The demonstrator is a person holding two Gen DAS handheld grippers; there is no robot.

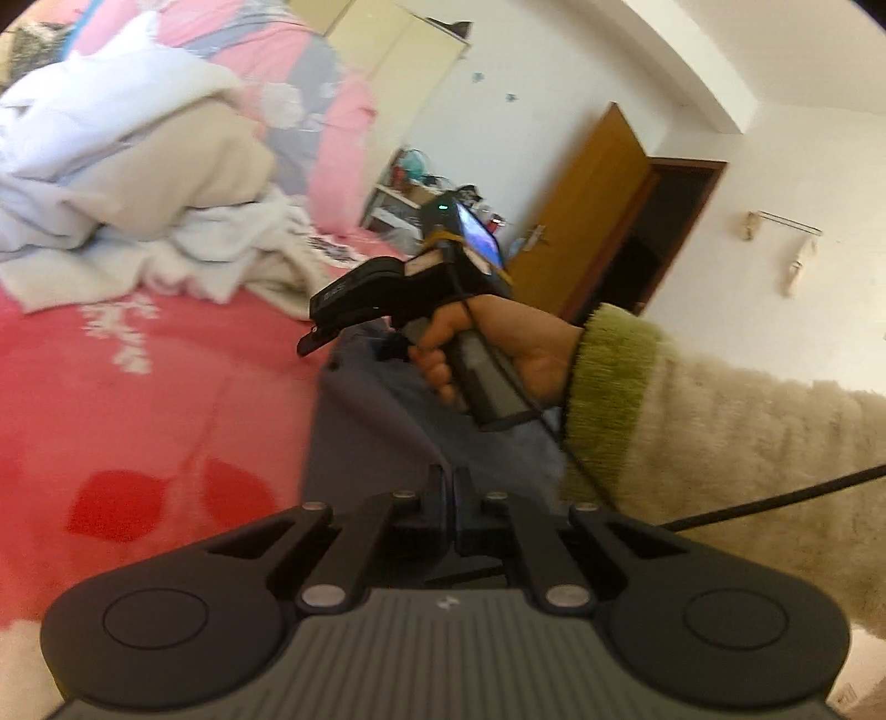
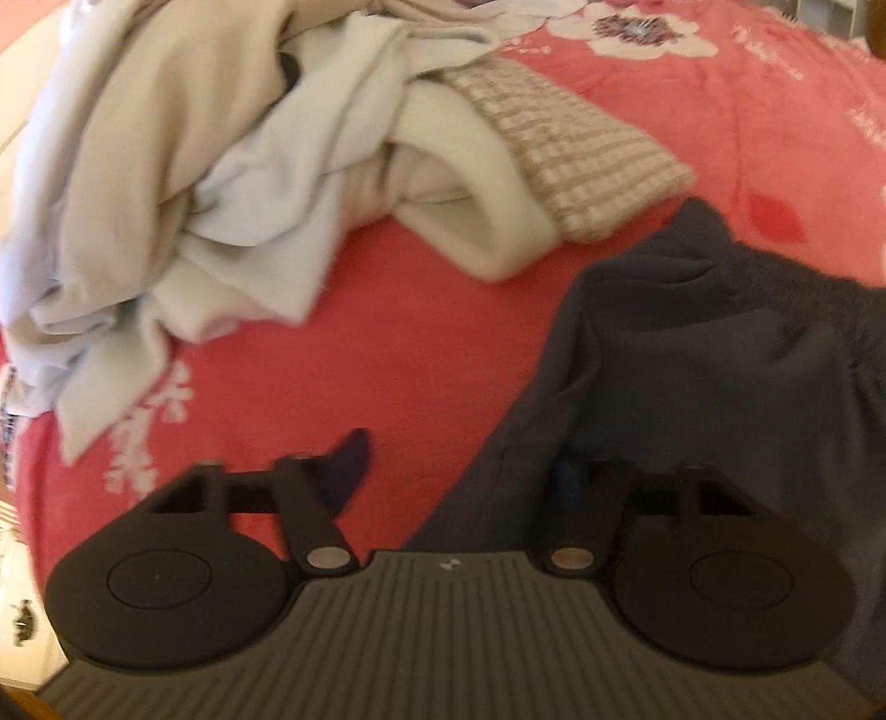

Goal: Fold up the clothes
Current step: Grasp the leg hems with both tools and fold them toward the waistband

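Left wrist: left gripper [image 1: 448, 487] pinches dark garment [image 1: 376, 421]; right gripper [image 2: 454, 476] wide. Step: lifting garment. Next: right takes an edge.

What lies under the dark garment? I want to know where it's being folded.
Under the dark garment shows the pink bedspread, visible all around its edge. Whatever lies beneath the cloth's middle is covered. The left gripper pinches its edge.

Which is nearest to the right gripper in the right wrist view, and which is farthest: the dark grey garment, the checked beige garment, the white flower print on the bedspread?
1. The dark grey garment, right side, reaching the right gripper.
2. The checked beige garment, upper middle, beyond it.
3. The white flower print, at the top edge on the bedspread.
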